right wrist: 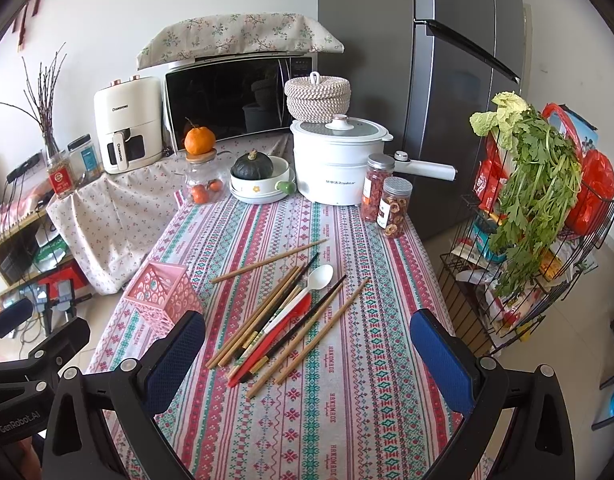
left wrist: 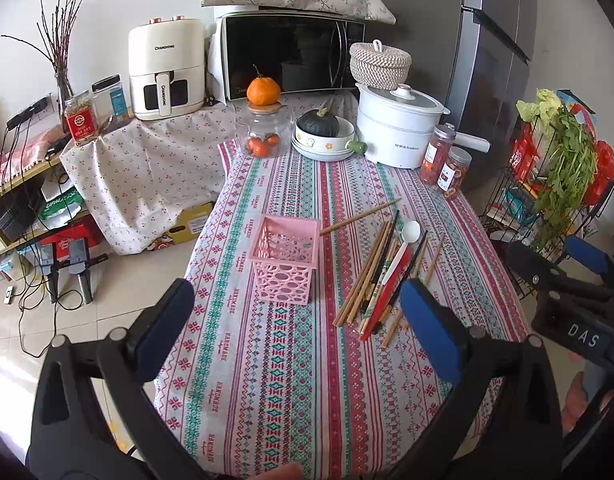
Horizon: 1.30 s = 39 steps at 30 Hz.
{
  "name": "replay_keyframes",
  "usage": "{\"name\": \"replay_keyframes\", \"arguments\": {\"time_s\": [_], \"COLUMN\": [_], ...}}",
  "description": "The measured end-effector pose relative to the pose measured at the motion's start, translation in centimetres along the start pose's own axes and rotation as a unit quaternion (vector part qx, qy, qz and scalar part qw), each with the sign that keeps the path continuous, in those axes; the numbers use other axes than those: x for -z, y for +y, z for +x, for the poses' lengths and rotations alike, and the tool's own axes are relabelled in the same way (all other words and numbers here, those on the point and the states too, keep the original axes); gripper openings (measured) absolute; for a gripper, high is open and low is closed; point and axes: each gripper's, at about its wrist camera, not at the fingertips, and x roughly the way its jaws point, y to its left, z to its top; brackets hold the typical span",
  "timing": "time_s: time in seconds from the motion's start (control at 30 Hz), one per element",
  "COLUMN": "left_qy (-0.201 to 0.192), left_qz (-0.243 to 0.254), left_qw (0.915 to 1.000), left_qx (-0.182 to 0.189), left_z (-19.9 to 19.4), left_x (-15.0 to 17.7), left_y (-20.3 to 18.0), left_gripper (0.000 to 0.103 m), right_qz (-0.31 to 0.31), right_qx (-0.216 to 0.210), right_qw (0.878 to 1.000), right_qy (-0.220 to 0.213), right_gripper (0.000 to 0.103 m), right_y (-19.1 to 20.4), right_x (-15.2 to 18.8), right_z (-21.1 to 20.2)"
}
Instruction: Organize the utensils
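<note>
A pink perforated utensil holder (left wrist: 288, 261) stands upright and empty on the patterned tablecloth (left wrist: 267, 360); it also shows in the right wrist view (right wrist: 165, 294). To its right lies a loose pile of wooden and black chopsticks (left wrist: 371, 276) with a white spoon (left wrist: 403, 246) and a red utensil (left wrist: 389, 292); the pile shows in the right wrist view (right wrist: 283, 320) with the spoon (right wrist: 313, 284). One chopstick (left wrist: 361, 216) lies apart behind. My left gripper (left wrist: 297, 320) is open and empty, near the holder. My right gripper (right wrist: 307, 354) is open and empty, above the pile's near end.
At the table's back stand a glass jar with oranges (left wrist: 263, 136), a bowl holding a dark squash (left wrist: 323, 136), a white electric pot (left wrist: 399, 128) and two snack jars (left wrist: 447, 164). A wire rack with greens (right wrist: 535, 240) stands right of the table. A microwave (left wrist: 291, 56) is behind.
</note>
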Motion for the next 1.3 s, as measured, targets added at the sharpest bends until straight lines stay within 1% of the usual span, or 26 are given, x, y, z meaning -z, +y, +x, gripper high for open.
{"name": "replay_keyframes", "arguments": {"time_s": [0.9, 1.1, 1.2, 1.3], "left_qy": [0.000, -0.001, 0.000, 0.019], "left_qz": [0.001, 0.008, 0.026, 0.047], "left_qw": [1.0000, 1.0000, 0.9996, 0.9985], "left_qx": [-0.002, 0.000, 0.004, 0.019], "left_z": [0.0, 0.2, 0.7, 2.2], "left_x": [0.0, -0.1, -0.5, -1.5], "left_y": [-0.3, -0.4, -0.8, -1.5], "left_gripper": [0.102, 0.102, 0.102, 0.102], "right_qz": [-0.001, 0.004, 0.021, 0.036], "right_qx": [-0.001, -0.002, -0.006, 0.000], "right_qw": [1.000, 1.000, 0.999, 0.998], "right_qy": [0.004, 0.015, 0.031, 0.053], "right_gripper": [0.103, 0.103, 0.103, 0.103], "right_y": [0.3, -0.1, -1.1, -2.3], "right_x": [0.4, -0.1, -0.8, -1.9], "right_z": [0.2, 0.8, 1.7, 2.8]}}
